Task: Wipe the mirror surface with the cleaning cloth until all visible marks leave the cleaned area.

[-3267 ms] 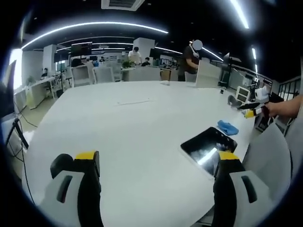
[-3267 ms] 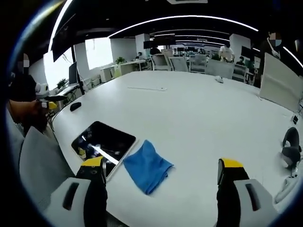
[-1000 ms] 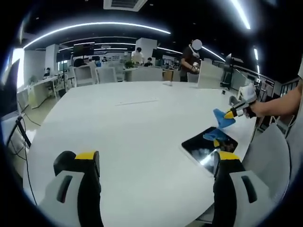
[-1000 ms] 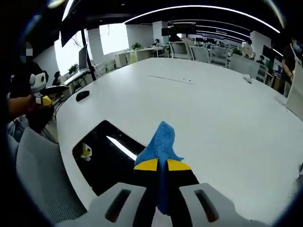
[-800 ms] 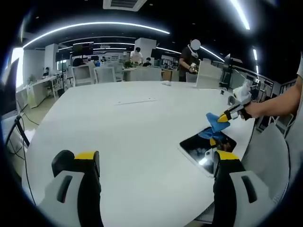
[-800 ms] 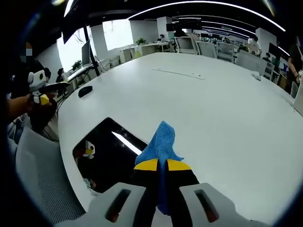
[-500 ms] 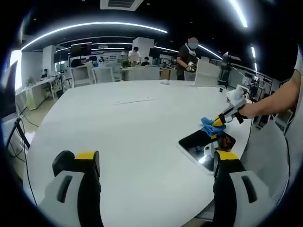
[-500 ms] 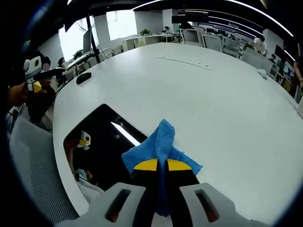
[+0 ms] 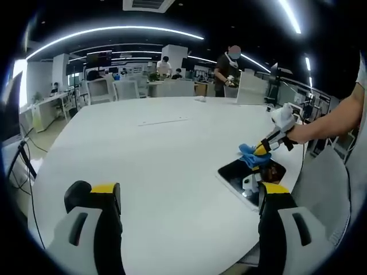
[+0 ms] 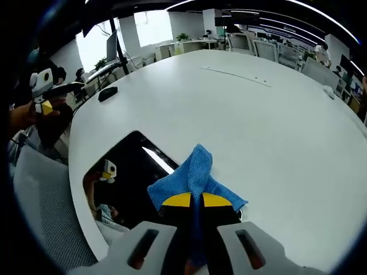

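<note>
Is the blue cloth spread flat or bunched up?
Bunched up: the right gripper pinches the cloth in shut jaws, folds fanning out over the mirror.

My left gripper [image 9: 186, 197] has two black jaws with yellow tips, set in pale grey housings with dark slots. My right gripper [image 10: 191, 200] looks the same, and the bare forearm behind it seems to end in a white sleeve.

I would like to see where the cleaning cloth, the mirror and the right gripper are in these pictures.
cleaning cloth [image 10: 195, 175]: right gripper view, on the raised blue fold ahead of the jaws.
mirror [image 10: 129, 166]: right gripper view, on the bare dark glass left of the cloth.
right gripper [image 10: 191, 200]: right gripper view, between its yellow tips, which are shut on the cloth.
</note>
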A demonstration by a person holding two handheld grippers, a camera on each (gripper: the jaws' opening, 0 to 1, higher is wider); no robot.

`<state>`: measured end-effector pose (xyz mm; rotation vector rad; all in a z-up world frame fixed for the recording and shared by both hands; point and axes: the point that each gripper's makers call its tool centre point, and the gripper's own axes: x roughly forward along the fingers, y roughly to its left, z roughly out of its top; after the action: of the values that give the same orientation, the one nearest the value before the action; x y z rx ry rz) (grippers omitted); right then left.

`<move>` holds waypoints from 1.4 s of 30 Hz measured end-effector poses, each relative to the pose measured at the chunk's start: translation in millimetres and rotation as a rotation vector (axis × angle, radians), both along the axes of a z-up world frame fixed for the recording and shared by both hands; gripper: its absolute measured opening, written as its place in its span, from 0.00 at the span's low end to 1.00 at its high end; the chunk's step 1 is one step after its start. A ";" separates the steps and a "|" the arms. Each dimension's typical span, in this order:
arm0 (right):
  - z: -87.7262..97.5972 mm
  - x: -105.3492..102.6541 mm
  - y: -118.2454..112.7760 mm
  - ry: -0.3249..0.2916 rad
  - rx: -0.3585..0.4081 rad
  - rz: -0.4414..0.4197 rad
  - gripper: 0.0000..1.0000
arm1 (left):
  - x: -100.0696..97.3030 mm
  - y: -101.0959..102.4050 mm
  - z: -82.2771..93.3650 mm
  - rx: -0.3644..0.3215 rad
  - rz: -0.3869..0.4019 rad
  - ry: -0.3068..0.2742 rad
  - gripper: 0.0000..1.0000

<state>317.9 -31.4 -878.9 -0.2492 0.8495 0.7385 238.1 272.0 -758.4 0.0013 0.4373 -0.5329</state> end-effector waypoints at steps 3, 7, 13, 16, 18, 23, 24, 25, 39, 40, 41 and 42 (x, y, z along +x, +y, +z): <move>-1.0 0.2 10.2 0.002 -0.001 0.022 0.00 | 0.3 0.7 -0.1 0.002 -0.003 -0.003 0.99; -1.0 -0.4 26.6 0.008 0.004 0.045 0.00 | 0.4 1.5 -0.8 0.000 -0.006 -0.003 0.99; -2.3 0.8 53.4 0.015 0.010 0.072 0.00 | 1.7 2.5 -2.0 -0.005 -0.006 -0.001 0.99; -1.6 -0.7 65.8 0.018 0.016 0.084 0.00 | 2.2 2.2 -1.9 -0.008 -0.005 -0.001 0.99; -0.7 -1.6 73.9 0.022 0.019 0.088 0.00 | 1.7 1.2 -1.6 -0.007 -0.005 0.000 0.99; -2.4 -0.7 88.5 0.027 0.022 0.103 0.00 | 3.7 5.1 -2.9 -0.012 -0.002 0.000 0.99; -2.9 0.2 91.8 0.029 0.025 0.101 0.00 | 3.7 6.1 -3.5 -0.014 0.001 0.001 0.99; -3.0 0.6 95.6 0.033 0.033 0.098 0.00 | 3.6 6.6 -4.0 -0.016 0.002 0.003 0.99; -2.1 -4.3 115.1 0.004 0.022 0.183 0.10 | 4.7 10.7 -1.8 -0.030 0.025 0.002 0.99; -2.1 -4.5 115.6 0.004 0.019 0.183 0.10 | 5.1 11.7 -2.9 -0.031 0.027 0.003 0.99; -2.8 -2.8 114.3 -0.020 -0.011 0.192 0.09 | 5.2 11.7 -3.0 -0.033 0.028 0.004 0.99; -3.2 -0.8 112.6 -0.044 -0.037 0.198 0.06 | 5.2 11.5 -3.2 -0.035 0.028 0.004 0.99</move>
<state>317.1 81.2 -882.2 -0.3850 0.8049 0.8992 243.3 283.5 -761.6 -0.0393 0.4315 -0.5131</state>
